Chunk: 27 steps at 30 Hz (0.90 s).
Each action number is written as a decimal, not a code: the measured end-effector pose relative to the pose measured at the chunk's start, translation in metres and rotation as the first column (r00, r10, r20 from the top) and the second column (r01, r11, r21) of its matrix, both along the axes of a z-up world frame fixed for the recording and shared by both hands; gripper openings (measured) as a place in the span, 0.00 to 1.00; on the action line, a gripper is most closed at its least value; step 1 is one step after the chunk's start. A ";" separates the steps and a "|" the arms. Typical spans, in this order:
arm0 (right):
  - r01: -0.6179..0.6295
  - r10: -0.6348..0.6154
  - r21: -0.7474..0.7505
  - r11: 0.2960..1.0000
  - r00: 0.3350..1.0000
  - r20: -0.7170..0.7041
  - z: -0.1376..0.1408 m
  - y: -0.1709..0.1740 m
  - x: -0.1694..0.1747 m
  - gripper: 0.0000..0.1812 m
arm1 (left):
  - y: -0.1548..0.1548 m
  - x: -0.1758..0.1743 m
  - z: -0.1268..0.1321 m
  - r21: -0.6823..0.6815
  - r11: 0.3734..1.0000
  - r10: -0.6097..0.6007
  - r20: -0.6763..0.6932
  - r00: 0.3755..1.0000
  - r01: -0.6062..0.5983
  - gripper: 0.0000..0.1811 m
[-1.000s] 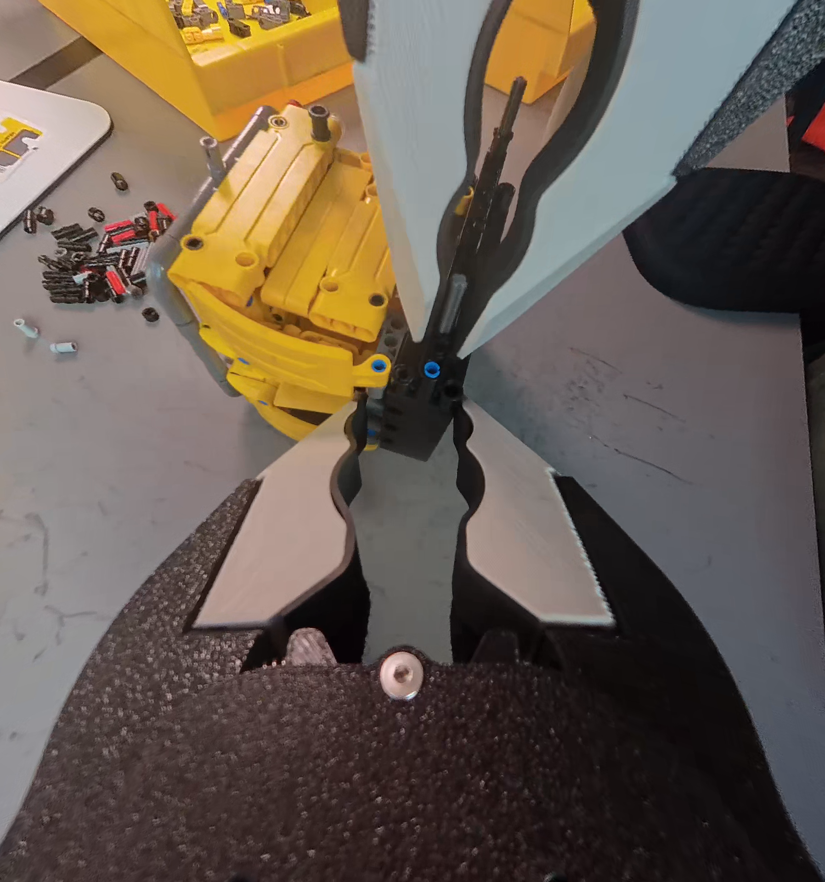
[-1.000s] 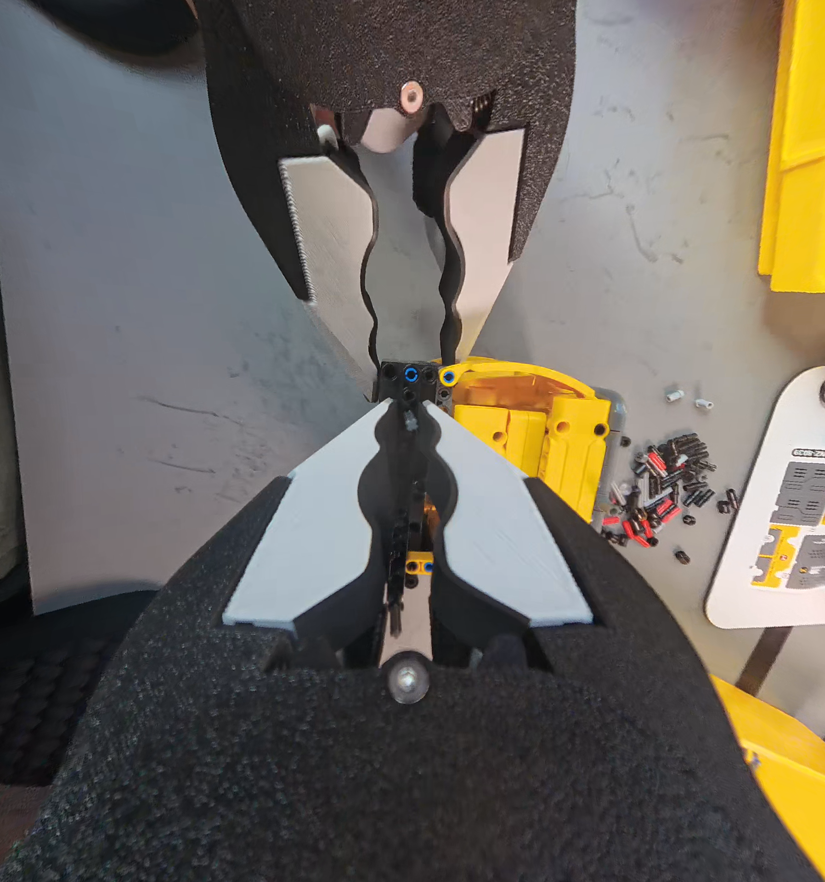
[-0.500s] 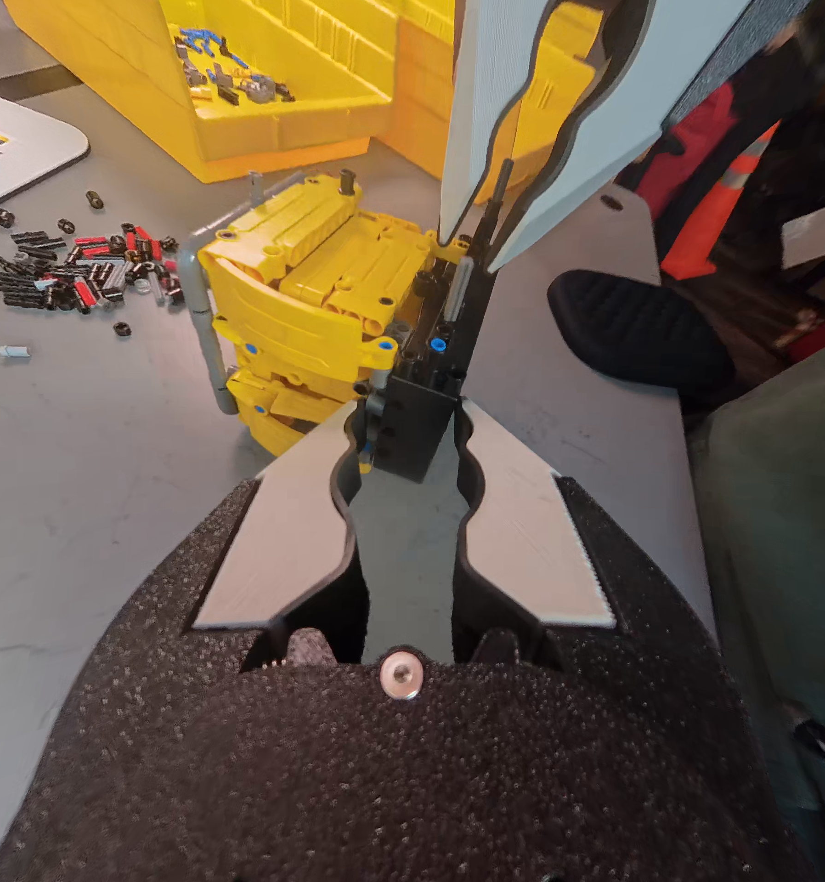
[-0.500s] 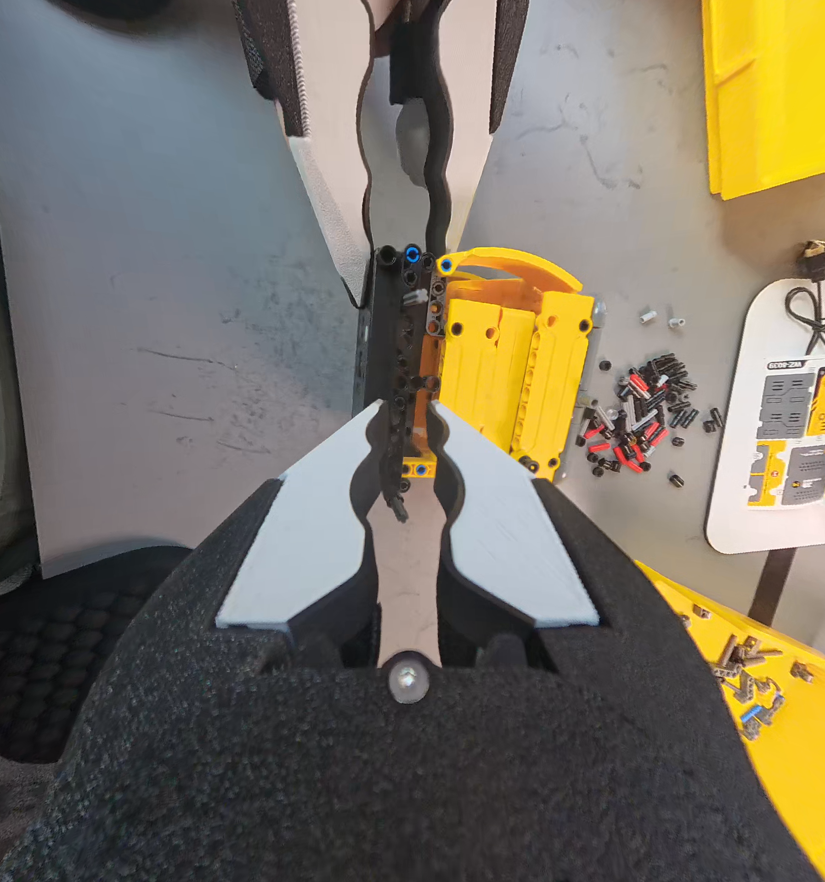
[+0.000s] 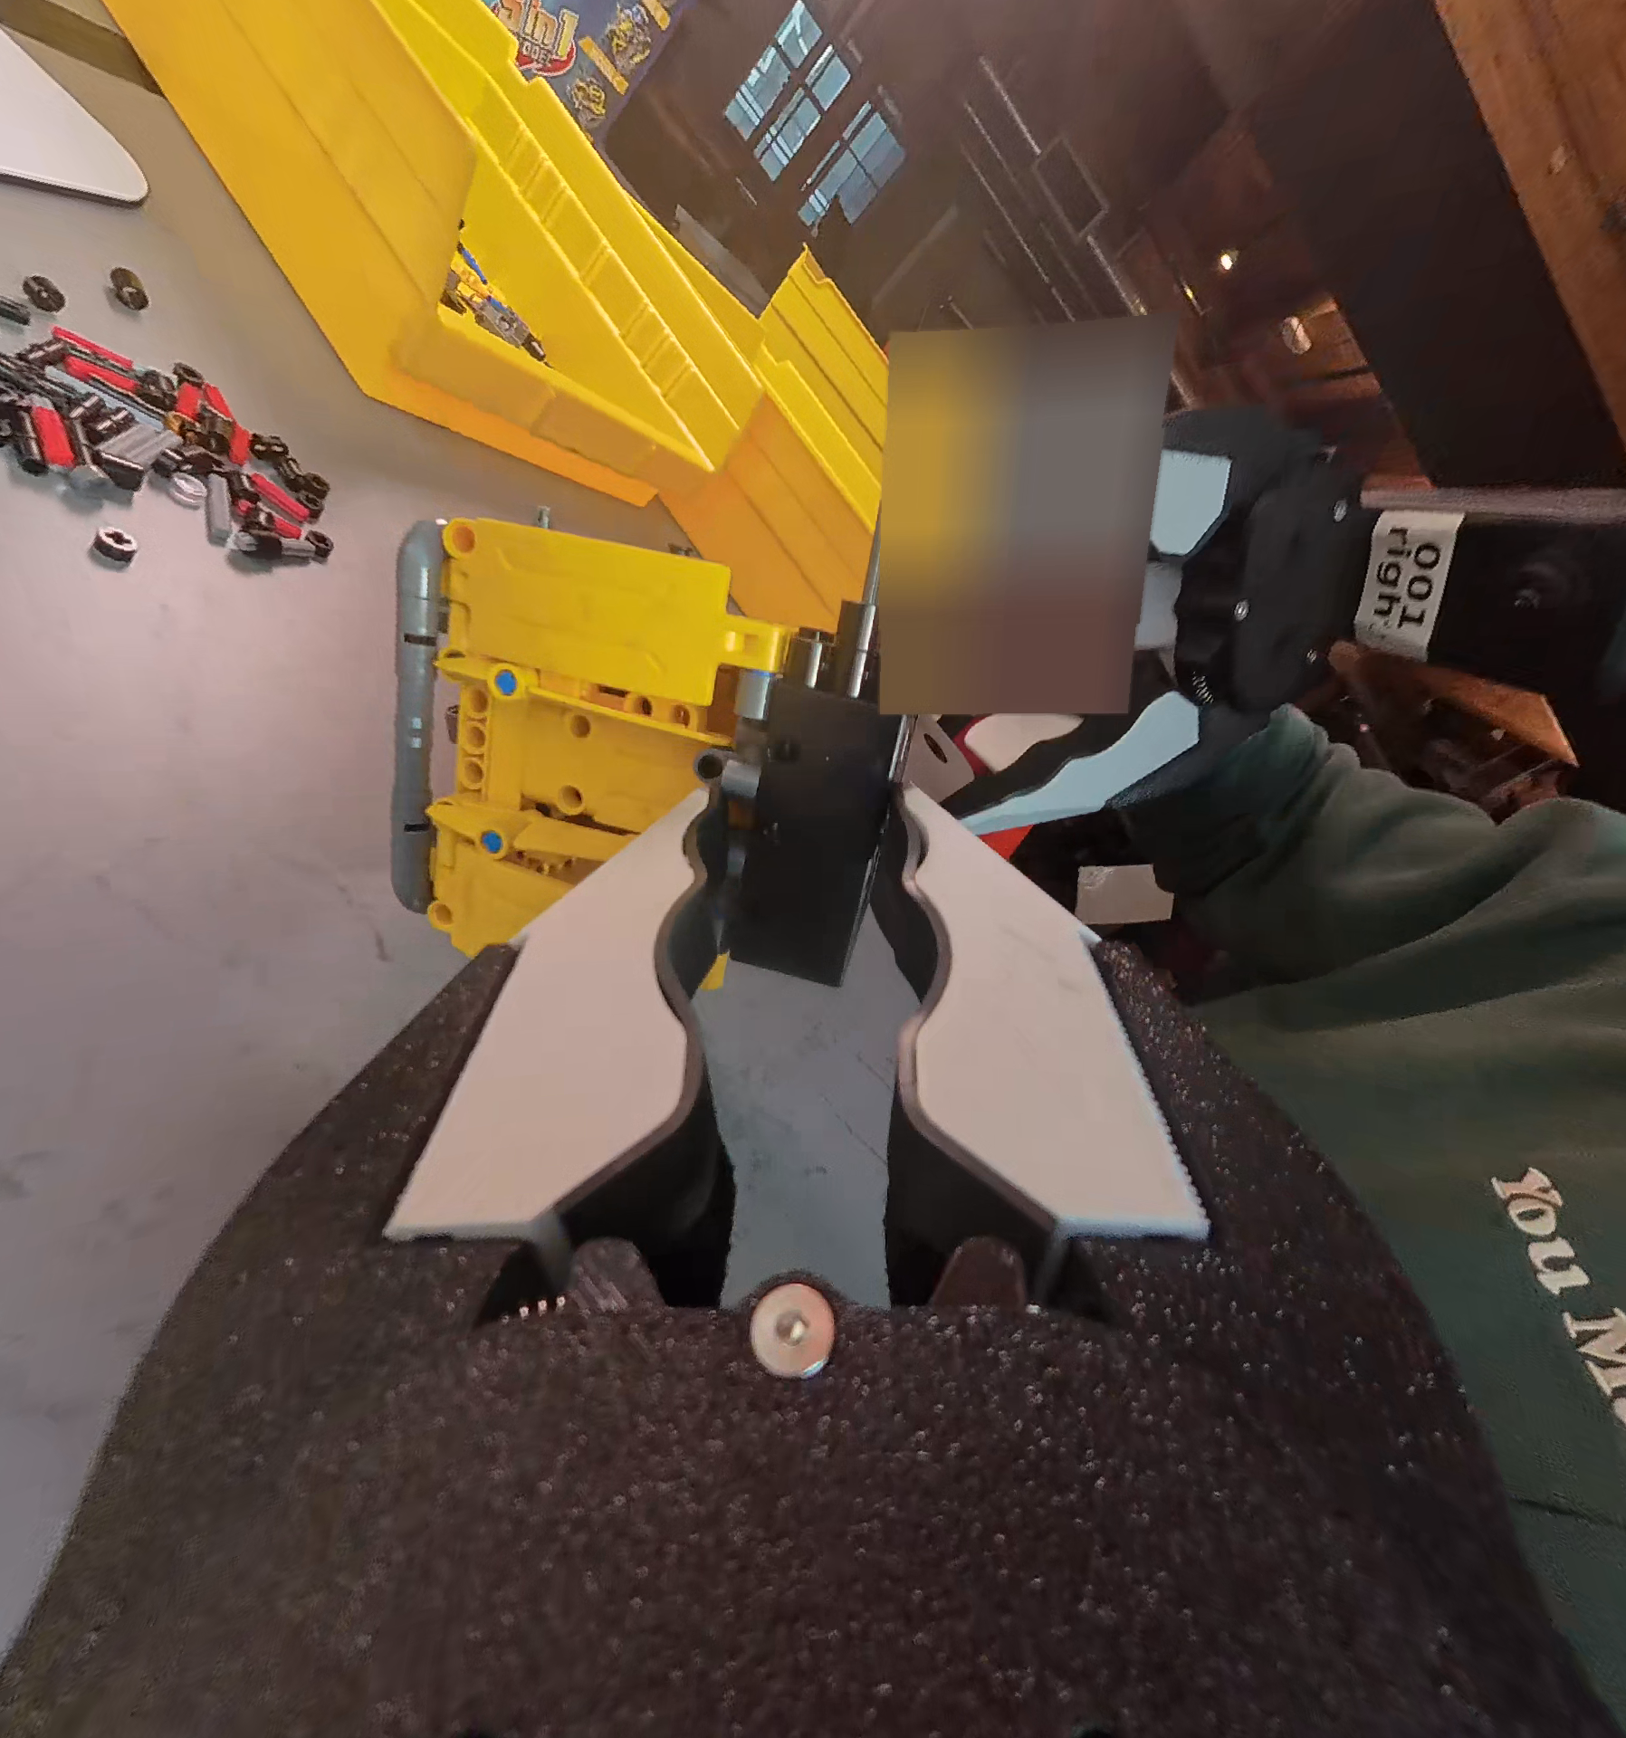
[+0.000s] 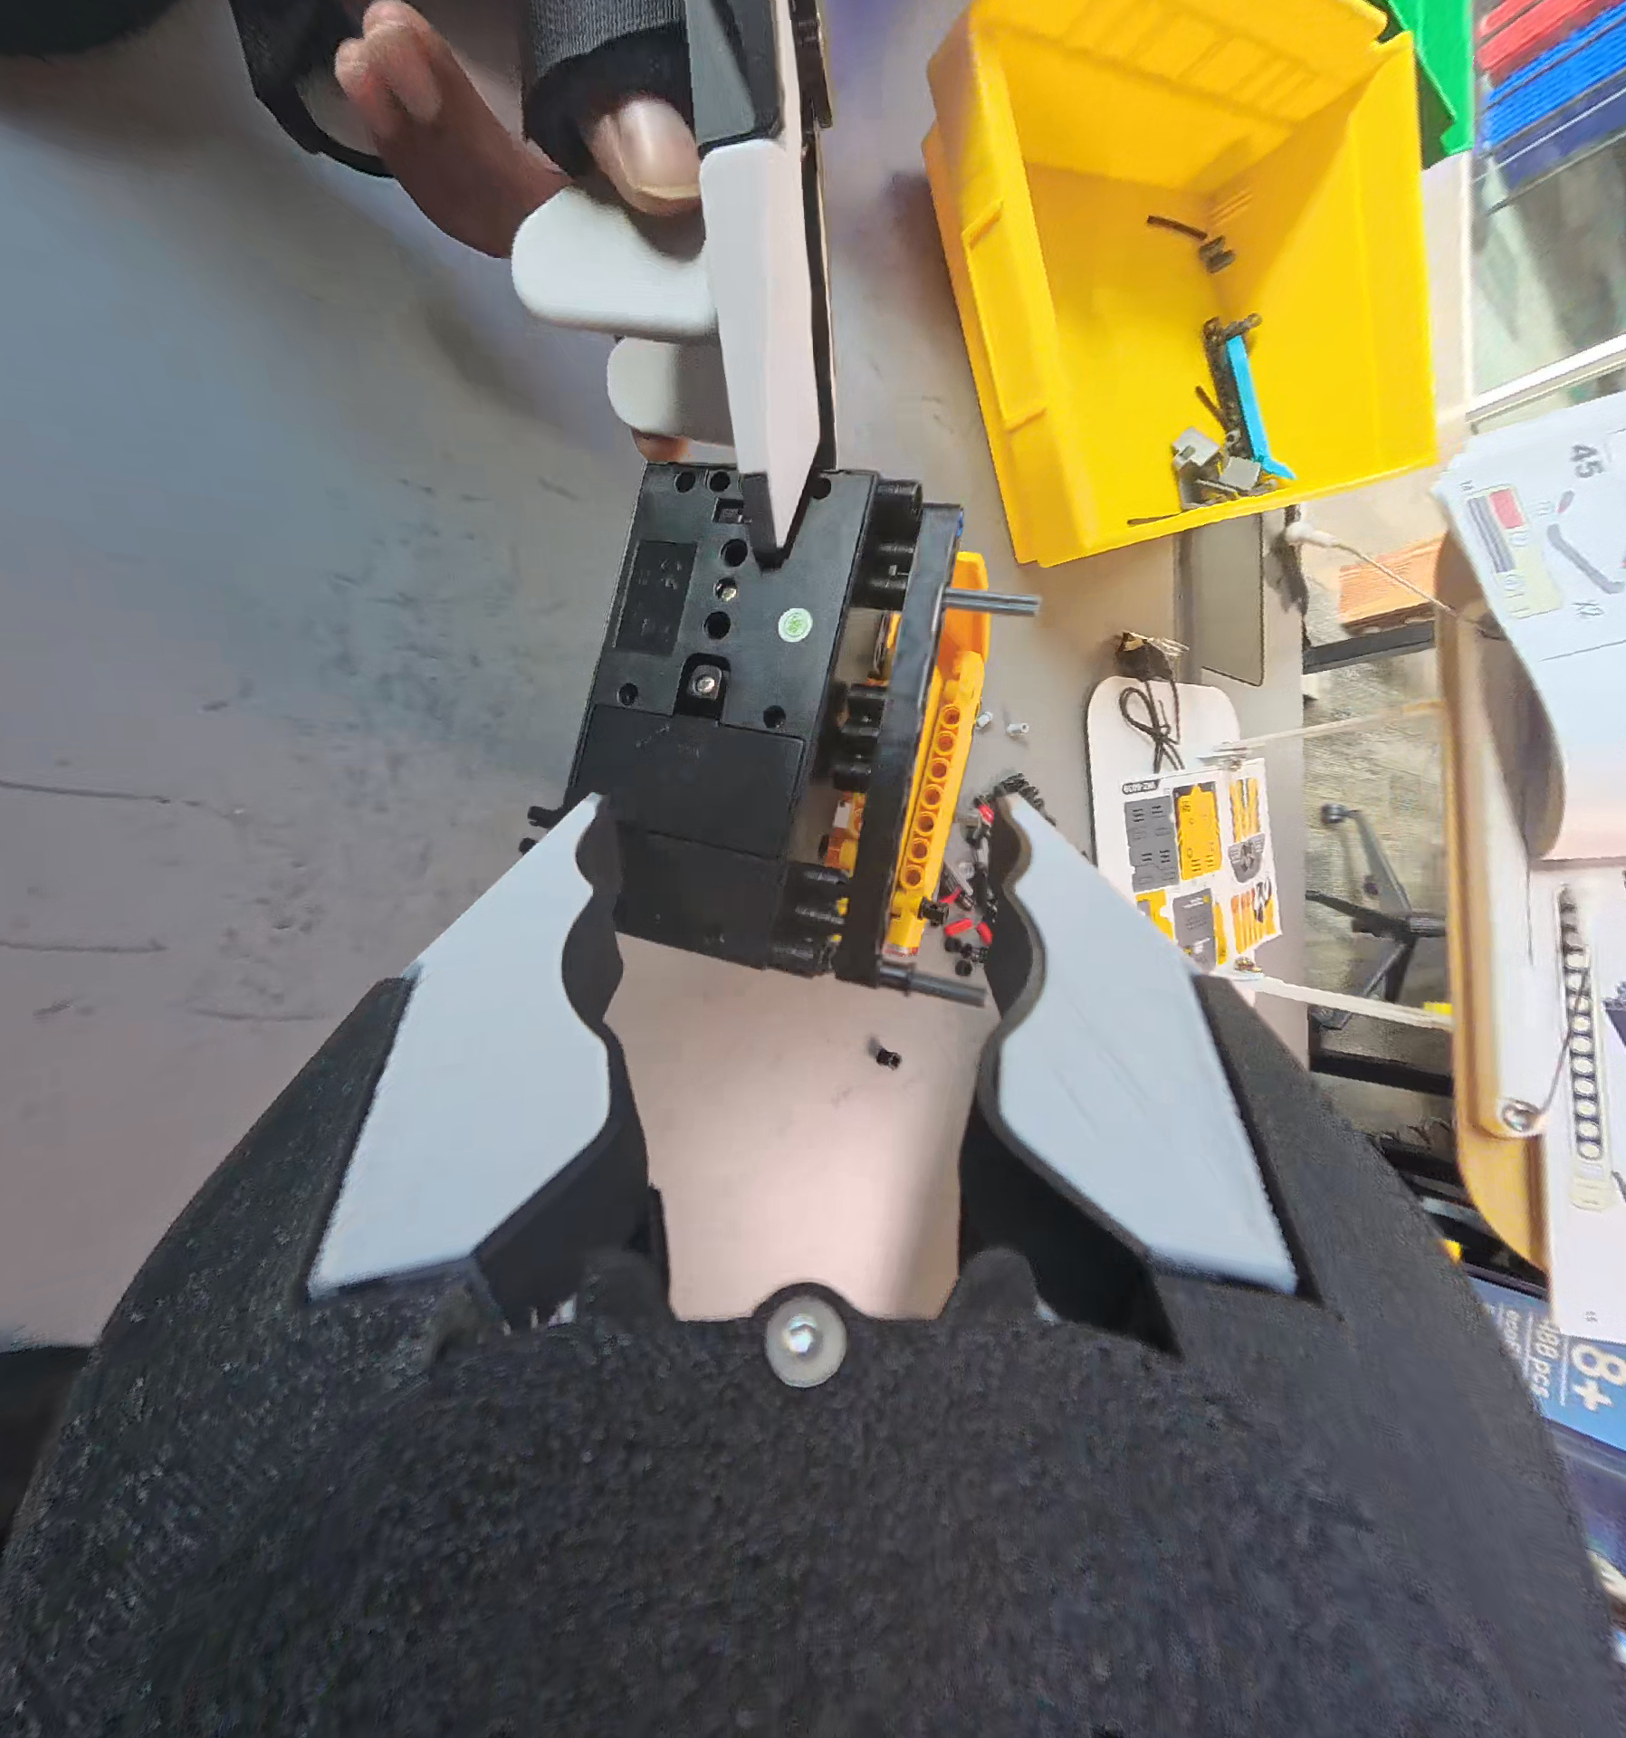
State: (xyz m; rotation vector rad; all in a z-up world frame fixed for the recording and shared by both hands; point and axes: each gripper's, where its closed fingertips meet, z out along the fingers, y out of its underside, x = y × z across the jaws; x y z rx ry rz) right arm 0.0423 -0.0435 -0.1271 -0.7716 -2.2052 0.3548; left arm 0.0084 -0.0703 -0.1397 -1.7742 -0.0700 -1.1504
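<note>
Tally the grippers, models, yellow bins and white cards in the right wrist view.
grippers: 2 (right gripper open, left gripper shut on the model)
model: 1
yellow bin: 1
white card: 1
total: 5

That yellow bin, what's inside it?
In the yellow bin lie a few loose building pieces: black rods, grey bits, one light blue strip. Its near wall hides the bin's front floor.
</note>
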 end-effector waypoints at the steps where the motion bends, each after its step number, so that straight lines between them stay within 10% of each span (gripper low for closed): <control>1: 0.013 -0.013 -0.001 1.000 1.000 -0.019 -0.002 0.000 0.000 0.46 | 0.000 -0.001 0.000 -0.005 1.000 0.004 0.020 1.000 -0.004 0.18; 11: 0.086 -0.093 -0.049 0.995 0.985 -0.143 -0.016 -0.004 -0.005 0.56 | 0.003 -0.005 0.000 -0.026 0.999 0.024 0.117 0.993 -0.021 0.18; 27: 0.064 -0.057 0.139 0.988 0.997 -0.053 -0.022 -0.002 -0.020 0.45 | 0.001 0.002 0.002 -0.030 0.999 0.041 0.139 0.989 -0.037 0.17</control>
